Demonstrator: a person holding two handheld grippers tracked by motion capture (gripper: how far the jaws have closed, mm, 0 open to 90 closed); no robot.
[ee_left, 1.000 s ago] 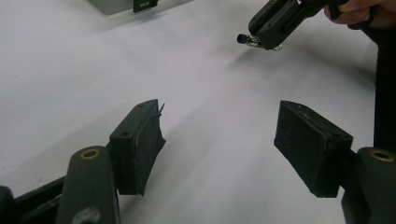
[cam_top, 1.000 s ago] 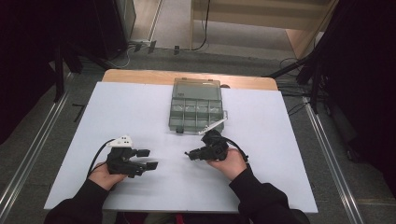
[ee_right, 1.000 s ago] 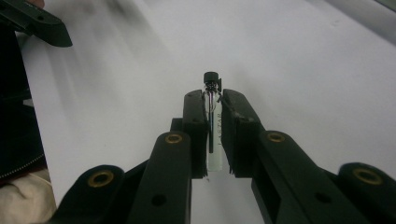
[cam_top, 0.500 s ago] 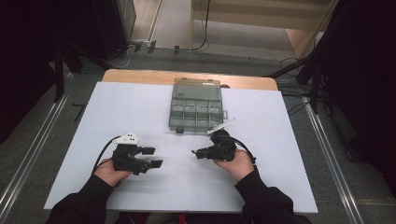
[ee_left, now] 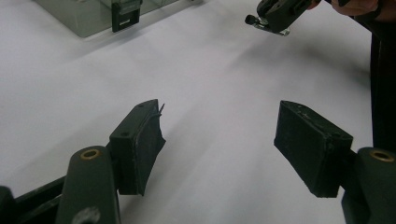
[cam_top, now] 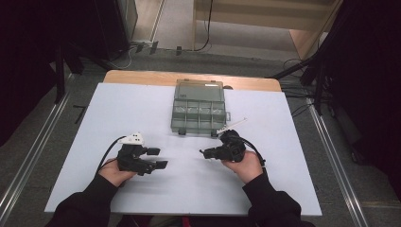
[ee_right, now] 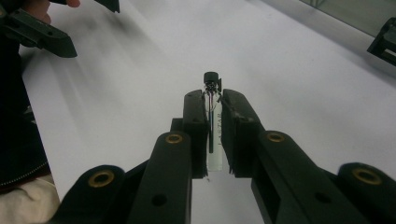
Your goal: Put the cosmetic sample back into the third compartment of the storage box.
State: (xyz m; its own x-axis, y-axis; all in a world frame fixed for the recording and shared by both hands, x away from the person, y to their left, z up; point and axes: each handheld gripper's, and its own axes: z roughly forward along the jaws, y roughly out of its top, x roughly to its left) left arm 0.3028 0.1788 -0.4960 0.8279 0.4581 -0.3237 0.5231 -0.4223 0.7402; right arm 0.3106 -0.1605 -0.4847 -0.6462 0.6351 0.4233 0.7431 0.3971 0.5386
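My right gripper (ee_right: 215,126) is shut on a small clear glass vial (ee_right: 214,144) with a black cap that sticks out past the fingertips. In the high view this gripper (cam_top: 208,152) hovers just above the white table (cam_top: 283,142), pointing left, a little in front of a grey compartment box (cam_top: 198,106). My left gripper (ee_left: 219,144) stands open with nothing between its pads. It (cam_top: 158,158) points right toward the right gripper (ee_left: 273,11), with a gap of bare table between them.
The lidded compartment box (ee_left: 88,14) sits at the table's far middle, its latch facing me. A thin white strip (cam_top: 235,124) lies by its front right corner. Metal rails run along both sides of the table.
The right hand has shifted a little to the right with the vial still gripped. The left hand has barely moved.
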